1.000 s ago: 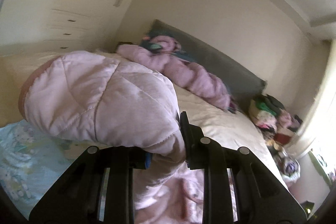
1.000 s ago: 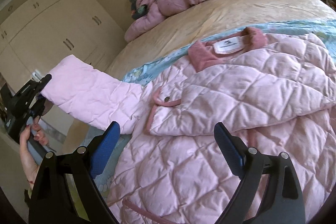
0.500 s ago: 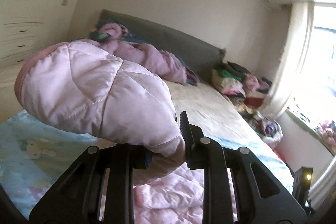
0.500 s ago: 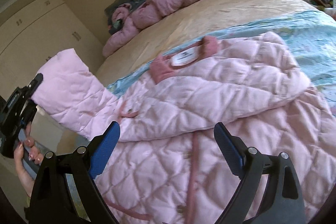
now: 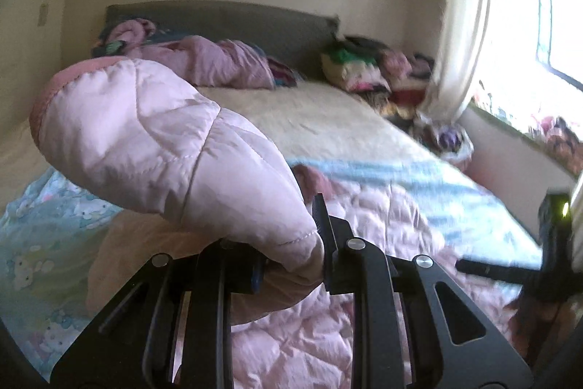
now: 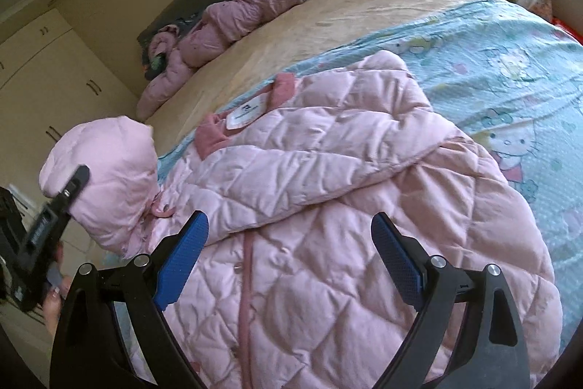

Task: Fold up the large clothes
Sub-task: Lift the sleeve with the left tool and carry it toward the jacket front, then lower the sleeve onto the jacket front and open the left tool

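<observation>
Left wrist view: the left gripper (image 5: 291, 261) is clamped on the end of one sleeve (image 5: 153, 141) of the pink quilted coat (image 6: 328, 225); the sleeve stands lifted off the bed (image 6: 328, 10), its darker pink cuff turned away from the camera. At the right edge of this view the right gripper (image 5: 510, 274) appears as a dark, blurred shape above the coat.

Right wrist view: the right gripper (image 6: 291, 265) hovers over the coat with its blue-padded jaws spread wide — nothing lies between them. The coat is spread on a light blue cartoon-print sheet (image 6: 492, 68) that covers the near part of the bed; its other sleeve is folded across the chest, and the white label (image 6: 245, 113) at the darker pink collar faces up. At far left, the left gripper (image 6: 78, 175) bites the raised sleeve (image 6: 109, 177), with a person's hand (image 6: 54, 301) on the handle below.

Background — a second pink garment (image 6: 218, 28) lies crumpled near the grey headboard (image 5: 226, 24); a heap of mixed clothes (image 5: 371, 68) sits beside the bed, near the curtain (image 5: 462, 24) and window. No containers are visible in either view.
</observation>
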The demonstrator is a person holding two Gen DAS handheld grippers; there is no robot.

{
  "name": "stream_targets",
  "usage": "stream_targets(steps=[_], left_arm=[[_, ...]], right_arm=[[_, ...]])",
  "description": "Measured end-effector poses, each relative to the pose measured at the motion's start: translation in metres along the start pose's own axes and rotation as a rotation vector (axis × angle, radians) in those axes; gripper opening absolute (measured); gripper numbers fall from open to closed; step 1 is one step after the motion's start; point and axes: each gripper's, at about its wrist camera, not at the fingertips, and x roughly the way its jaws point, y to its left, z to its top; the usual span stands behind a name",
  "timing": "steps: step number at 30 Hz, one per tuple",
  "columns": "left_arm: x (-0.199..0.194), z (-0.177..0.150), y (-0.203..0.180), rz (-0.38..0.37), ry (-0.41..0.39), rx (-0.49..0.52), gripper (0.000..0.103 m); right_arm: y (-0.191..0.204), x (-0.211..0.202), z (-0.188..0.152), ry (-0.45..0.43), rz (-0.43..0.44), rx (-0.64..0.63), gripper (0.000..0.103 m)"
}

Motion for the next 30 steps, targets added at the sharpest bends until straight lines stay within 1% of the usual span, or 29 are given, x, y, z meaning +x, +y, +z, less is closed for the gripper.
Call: stream_targets(steps=[3, 6, 10, 11, 15, 18, 21, 22, 24, 25, 26, 27, 30], left_arm=[[0.019, -0.016, -0.016, 0.012, 0.072, 0.097, 0.015], [0.039, -0.033, -0.027, 0.002, 0.157, 0.147, 0.016], [0.06, -0.056, -0.042, -0.01, 0.25, 0.232, 0.02], [0.064, -0.061, -0.048, -0.003, 0.263, 0.263, 0.022], [0.071, -0.076, -0.056, -0.013, 0.298, 0.301, 0.028], [0.078, -0.084, -0.062, -0.003, 0.323, 0.35, 0.031], [0.076, -0.085, -0.065, -0.012, 0.322, 0.36, 0.033], [0.075, -0.086, -0.067, -0.012, 0.323, 0.368, 0.037], [0.073, -0.089, -0.07, 0.001, 0.33, 0.398, 0.049], [0.076, -0.091, -0.075, 0.008, 0.335, 0.411, 0.061], [0.075, -0.092, -0.078, 0.007, 0.345, 0.423, 0.069], [0.075, -0.092, -0.08, 0.002, 0.347, 0.426, 0.072], [0.068, -0.088, -0.087, -0.016, 0.351, 0.425, 0.084]], right_arm=[[-0.008, -0.004, 0.001, -0.002, -0.002, 0.023, 0.09], [-0.014, -0.011, 0.004, -0.017, -0.013, 0.029, 0.09], [-0.027, -0.021, 0.007, -0.032, -0.036, 0.054, 0.09], [-0.03, -0.023, 0.008, -0.037, -0.048, 0.058, 0.09], [-0.04, -0.03, 0.009, -0.048, -0.065, 0.076, 0.09], [-0.046, -0.032, 0.01, -0.05, -0.074, 0.096, 0.09], [-0.05, -0.035, 0.01, -0.055, -0.079, 0.103, 0.09], [-0.051, -0.036, 0.01, -0.056, -0.079, 0.105, 0.09], [-0.052, -0.036, 0.01, -0.055, -0.082, 0.111, 0.09], [-0.052, -0.036, 0.01, -0.053, -0.082, 0.111, 0.09], [-0.051, -0.036, 0.01, -0.051, -0.083, 0.11, 0.09], [-0.051, -0.036, 0.01, -0.05, -0.087, 0.108, 0.09], [-0.048, -0.034, 0.009, -0.047, -0.082, 0.101, 0.09]])
